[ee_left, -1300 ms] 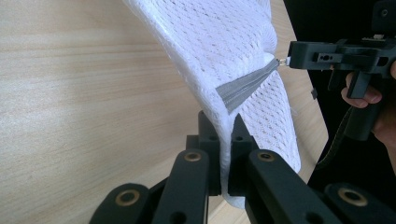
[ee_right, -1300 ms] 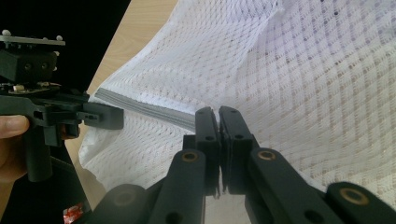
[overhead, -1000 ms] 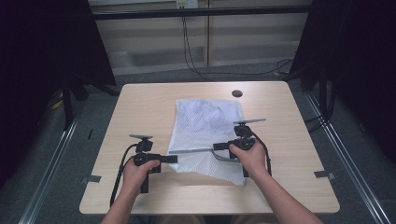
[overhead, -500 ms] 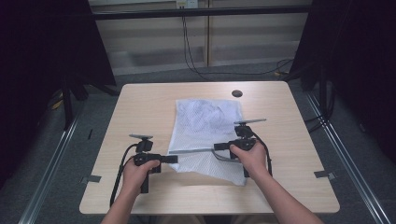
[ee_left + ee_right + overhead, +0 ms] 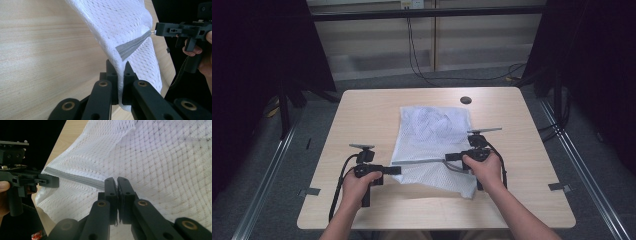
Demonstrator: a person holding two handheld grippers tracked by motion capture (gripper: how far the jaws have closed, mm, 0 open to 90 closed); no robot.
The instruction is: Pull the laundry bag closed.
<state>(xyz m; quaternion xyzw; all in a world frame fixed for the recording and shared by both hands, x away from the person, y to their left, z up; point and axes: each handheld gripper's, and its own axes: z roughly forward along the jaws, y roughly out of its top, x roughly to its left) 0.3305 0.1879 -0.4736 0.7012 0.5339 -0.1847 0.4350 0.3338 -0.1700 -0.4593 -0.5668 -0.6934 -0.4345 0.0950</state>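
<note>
Left to right: your left gripper (image 5: 396,170) and right gripper (image 5: 450,157) each clamp the grey hem (image 5: 419,161) of the white mesh garment (image 5: 434,132) lying mid-table (image 5: 362,107). Uneven pulling could slip the thin hem free, collapsing the fold.
</note>
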